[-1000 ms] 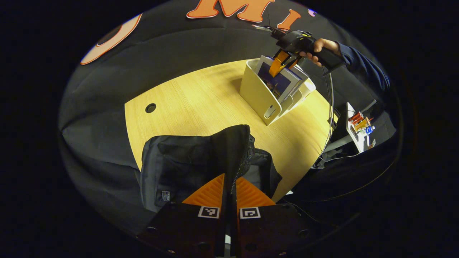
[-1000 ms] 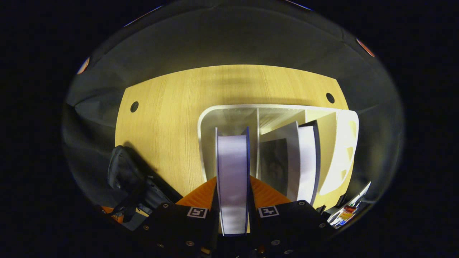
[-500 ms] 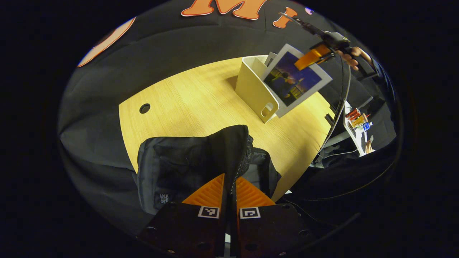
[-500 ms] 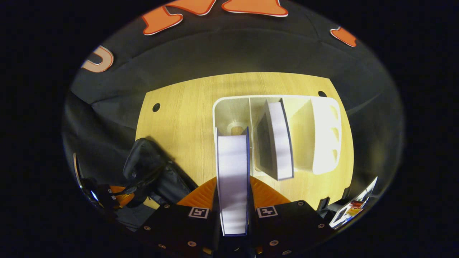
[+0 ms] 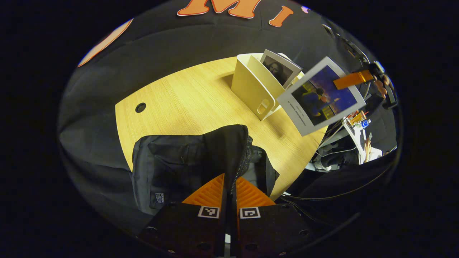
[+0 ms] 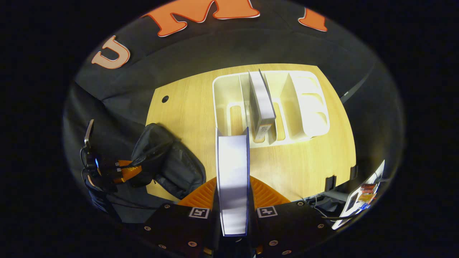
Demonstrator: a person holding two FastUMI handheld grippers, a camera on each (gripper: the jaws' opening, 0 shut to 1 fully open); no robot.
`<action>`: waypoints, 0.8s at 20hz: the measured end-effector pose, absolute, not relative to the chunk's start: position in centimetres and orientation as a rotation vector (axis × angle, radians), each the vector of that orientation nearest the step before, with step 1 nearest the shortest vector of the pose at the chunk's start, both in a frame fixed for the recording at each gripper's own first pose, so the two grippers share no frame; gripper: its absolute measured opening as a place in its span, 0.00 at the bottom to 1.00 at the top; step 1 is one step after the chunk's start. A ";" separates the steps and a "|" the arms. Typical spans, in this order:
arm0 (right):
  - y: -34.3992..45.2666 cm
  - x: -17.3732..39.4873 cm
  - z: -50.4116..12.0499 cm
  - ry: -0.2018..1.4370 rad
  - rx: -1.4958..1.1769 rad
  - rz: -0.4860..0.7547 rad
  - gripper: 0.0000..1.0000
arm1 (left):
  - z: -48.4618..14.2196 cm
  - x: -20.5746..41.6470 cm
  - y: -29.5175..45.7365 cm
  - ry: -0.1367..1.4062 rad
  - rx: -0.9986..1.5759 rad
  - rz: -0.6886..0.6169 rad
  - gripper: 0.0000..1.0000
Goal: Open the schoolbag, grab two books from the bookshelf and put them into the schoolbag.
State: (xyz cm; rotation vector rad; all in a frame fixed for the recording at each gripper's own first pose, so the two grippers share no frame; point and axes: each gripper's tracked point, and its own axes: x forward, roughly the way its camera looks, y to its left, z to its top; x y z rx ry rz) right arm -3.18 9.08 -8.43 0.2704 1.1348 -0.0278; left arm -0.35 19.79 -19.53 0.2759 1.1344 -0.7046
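Note:
My left gripper (image 5: 229,182) is shut on the raised flap edge of the black schoolbag (image 5: 179,165), by its zipper, at the table's near edge. My right gripper (image 6: 233,186) is shut on a book (image 6: 232,168) with a blue cover, held in the air above the table. In the left gripper view that book (image 5: 321,95) hangs to the right of the white bookshelf (image 5: 251,87), with the right gripper (image 5: 349,79) clamped on its upper edge. A second book (image 6: 261,104) stands in the bookshelf (image 6: 304,104). The schoolbag (image 6: 165,165) and left gripper (image 6: 122,172) lie at the left.
The wooden table (image 5: 186,104) has a round cable hole (image 5: 140,107) at its far left. A small stand with coloured items (image 5: 358,122) sits off the table's right edge, and cables (image 5: 322,193) hang there.
My right gripper has lifted the blue-covered book fully out of the bookshelf, up and back away from it. The left gripper has stayed on the schoolbag flap.

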 end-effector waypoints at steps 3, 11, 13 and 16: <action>9.5 -5.6 -9.1 1.098 0.356 -0.012 0.33 | -19.5 -0.4 19.8 1.122 0.266 -0.690 0.07; 12.3 -9.9 -14.6 1.079 0.664 0.088 0.33 | -19.8 -0.9 19.3 1.108 0.227 -0.672 0.07; 13.4 -9.8 -14.8 1.059 0.709 0.122 0.33 | -19.6 -0.9 18.7 1.109 0.214 -0.664 0.07; 14.8 -8.5 -14.8 1.006 0.755 0.158 0.33 | -19.9 -1.6 19.1 1.104 0.201 -0.658 0.07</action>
